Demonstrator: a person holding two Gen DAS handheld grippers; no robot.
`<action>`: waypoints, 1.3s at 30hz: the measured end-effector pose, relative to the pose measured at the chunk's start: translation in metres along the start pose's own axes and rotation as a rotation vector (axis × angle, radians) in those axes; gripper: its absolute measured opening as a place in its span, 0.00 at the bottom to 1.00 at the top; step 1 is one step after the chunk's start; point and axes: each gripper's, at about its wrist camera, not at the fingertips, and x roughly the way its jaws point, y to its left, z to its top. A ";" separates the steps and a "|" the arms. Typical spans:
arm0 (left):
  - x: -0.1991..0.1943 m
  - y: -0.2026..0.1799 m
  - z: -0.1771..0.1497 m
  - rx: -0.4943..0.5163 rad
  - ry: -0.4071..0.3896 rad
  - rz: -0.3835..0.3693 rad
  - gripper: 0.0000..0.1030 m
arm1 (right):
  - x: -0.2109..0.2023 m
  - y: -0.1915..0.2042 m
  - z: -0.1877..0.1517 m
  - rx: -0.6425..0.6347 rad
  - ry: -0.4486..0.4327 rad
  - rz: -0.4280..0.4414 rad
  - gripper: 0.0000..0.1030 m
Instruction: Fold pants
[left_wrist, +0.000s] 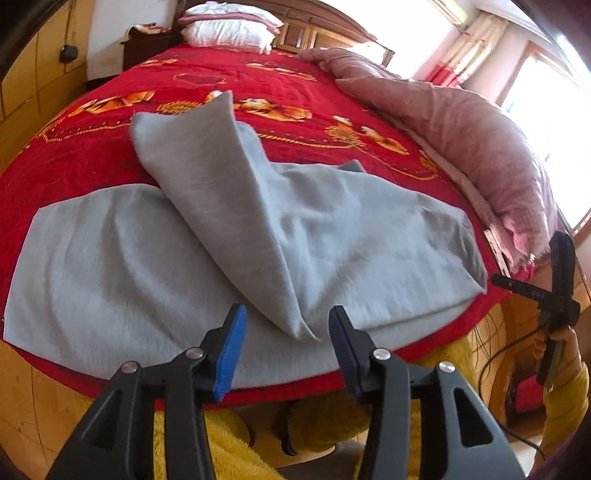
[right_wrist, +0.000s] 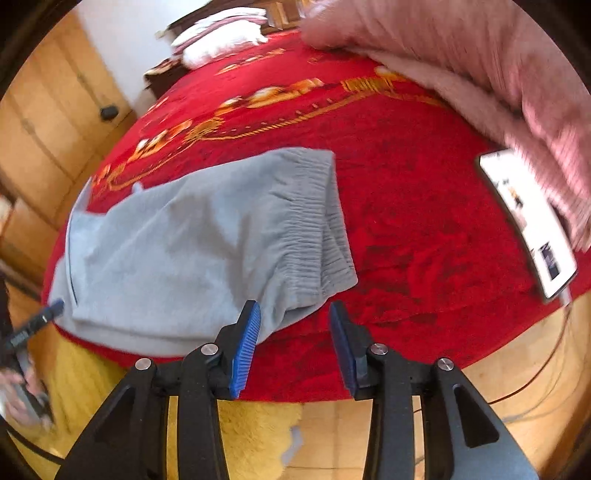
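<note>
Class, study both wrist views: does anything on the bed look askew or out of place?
Yes. One leg of the grey pants lies flopped diagonally across the other, not aligned. A phone also rests near the bed's edge beside the pink quilt.

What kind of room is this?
Most likely a home bedroom: a bed with a red blanket, pillows at the headboard, a pink quilt, and grey pants laid out.
</note>
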 end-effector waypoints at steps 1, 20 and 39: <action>0.003 0.001 0.002 -0.009 0.004 0.006 0.47 | 0.004 -0.002 0.000 0.021 0.010 0.014 0.39; 0.037 0.009 0.013 -0.112 0.041 0.092 0.47 | 0.002 -0.005 0.005 0.115 -0.004 0.101 0.39; 0.005 0.001 0.014 -0.073 -0.016 0.069 0.08 | -0.018 -0.006 0.026 0.123 -0.150 0.131 0.09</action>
